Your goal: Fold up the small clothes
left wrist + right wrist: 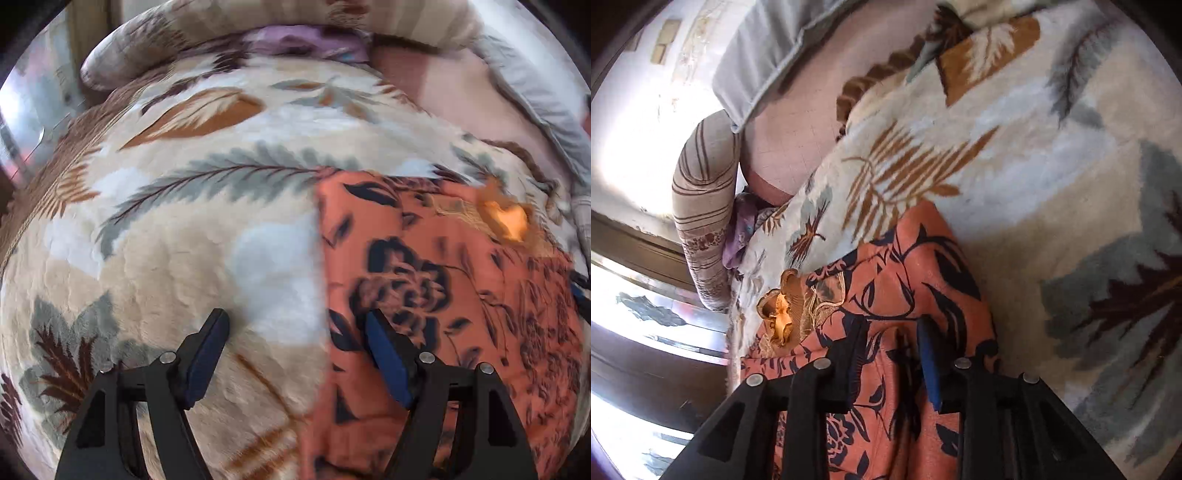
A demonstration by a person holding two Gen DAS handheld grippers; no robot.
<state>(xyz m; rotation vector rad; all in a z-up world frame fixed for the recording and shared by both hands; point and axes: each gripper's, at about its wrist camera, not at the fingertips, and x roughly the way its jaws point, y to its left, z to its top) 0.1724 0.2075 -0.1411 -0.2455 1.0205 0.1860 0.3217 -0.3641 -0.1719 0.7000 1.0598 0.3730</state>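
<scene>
One orange garment (443,295) of thin, smooth woven cloth, printed with dark navy flowers and leaves, lies flat on a plush fleece blanket (177,258) that covers the bed. In the left wrist view the garment fills the lower right of the frame, its straight left edge running down the middle; in the right wrist view it sits at lower centre. One small gathered trim piece (781,314), amber and lacy, shows near the garment's far end, at the left of centre in the right wrist view.

The blanket is thick and soft, with a short pile in cream, pale blue and grey, patterned with feathery fern leaves in rust, grey and dark brown.

Two grippers are in view, each with two black fingers faced with blue pads. The left gripper (295,328) has its fingers spread wide: one finger hangs over the blanket, the other over the garment, with the garment's left edge between them. The right gripper (892,328) has its fingers set narrower but apart, both over the orange cloth; whether they pinch any of it I cannot tell.

One long striped bolster (701,206), beige with brown lines, lies at the left of the right wrist view. One purple cloth (306,42) is tucked against it at the top of the left wrist view. One grey padded quilt (535,110) lies at the upper right, over a plain pink sheet (443,92).
</scene>
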